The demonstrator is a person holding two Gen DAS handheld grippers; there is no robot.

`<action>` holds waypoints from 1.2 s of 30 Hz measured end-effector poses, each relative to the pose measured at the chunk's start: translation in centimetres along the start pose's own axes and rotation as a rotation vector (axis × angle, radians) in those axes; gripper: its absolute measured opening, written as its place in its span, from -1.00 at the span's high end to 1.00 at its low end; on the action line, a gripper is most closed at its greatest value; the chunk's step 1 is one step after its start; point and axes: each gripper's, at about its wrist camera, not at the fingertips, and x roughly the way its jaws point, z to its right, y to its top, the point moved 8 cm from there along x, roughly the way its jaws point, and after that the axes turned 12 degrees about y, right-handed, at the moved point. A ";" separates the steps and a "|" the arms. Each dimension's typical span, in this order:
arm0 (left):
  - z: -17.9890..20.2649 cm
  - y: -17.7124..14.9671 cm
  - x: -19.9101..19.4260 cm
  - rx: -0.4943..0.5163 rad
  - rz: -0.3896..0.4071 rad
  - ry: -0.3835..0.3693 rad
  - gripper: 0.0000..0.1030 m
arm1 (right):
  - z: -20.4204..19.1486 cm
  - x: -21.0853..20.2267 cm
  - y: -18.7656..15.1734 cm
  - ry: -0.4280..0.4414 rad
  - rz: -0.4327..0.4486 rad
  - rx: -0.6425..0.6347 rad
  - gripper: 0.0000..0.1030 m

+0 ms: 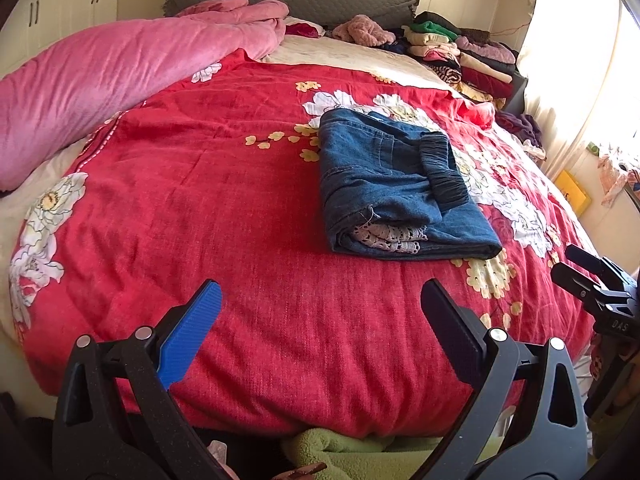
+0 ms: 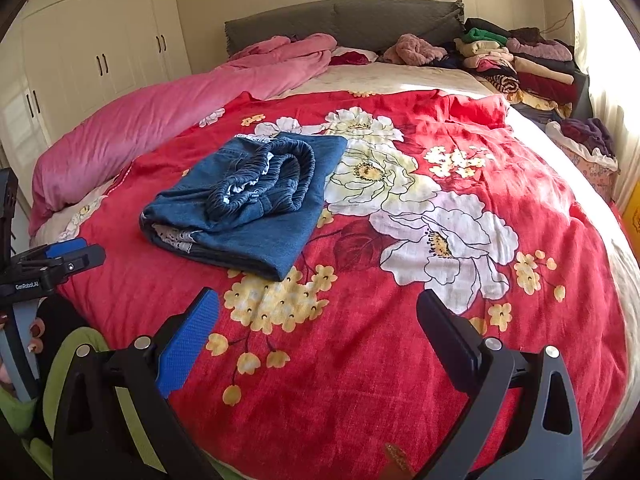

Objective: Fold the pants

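Note:
Blue denim pants (image 1: 384, 188) lie folded into a compact rectangle on the red floral bedspread (image 1: 200, 208), elastic waistband on top and white lace trim showing at the near fold. They also show in the right wrist view (image 2: 248, 208), left of centre. My left gripper (image 1: 320, 320) is open and empty, held above the bedspread's near edge, short of the pants. My right gripper (image 2: 318, 328) is open and empty, held over the bedspread (image 2: 400, 360), to the right of and nearer than the pants. Each gripper shows at the other view's edge.
A pink quilt (image 1: 100, 76) lies bunched along the bed's left side. Stacks of folded clothes (image 1: 460, 52) sit at the far right by the grey headboard (image 2: 344, 20). White wardrobes (image 2: 100, 48) stand left. A bright curtained window is at the right.

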 end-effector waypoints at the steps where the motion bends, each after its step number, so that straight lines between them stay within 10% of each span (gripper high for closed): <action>1: 0.0 0.0 0.0 -0.004 -0.003 -0.003 -0.82 | 0.0 0.0 0.0 0.001 0.000 -0.001 -0.91; 36: 0.2 -0.2 0.1 0.006 -0.011 0.008 -0.82 | 0.0 0.1 0.0 -0.004 0.000 -0.006 -0.91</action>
